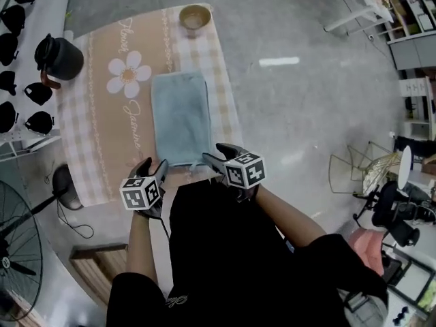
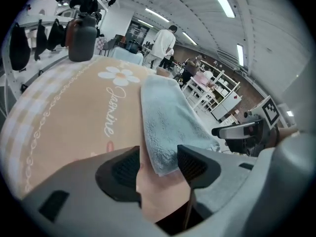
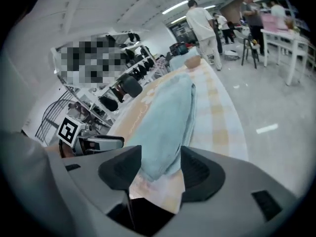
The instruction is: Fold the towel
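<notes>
A light blue towel lies folded into a long rectangle on a tan tablecloth with a white flower print. Both grippers hover at its near short edge. My left gripper is at the near left corner, its jaws open. In the left gripper view the towel has its corner in the gap of the left gripper, clear of the pads. My right gripper is at the near right corner. In the right gripper view the towel reaches in between the open jaws of the right gripper.
A black kettle stands at the cloth's far left and a tan bowl at its far end. Black cups hang on a white rack to the left. A fan stands at lower left. People stand far off.
</notes>
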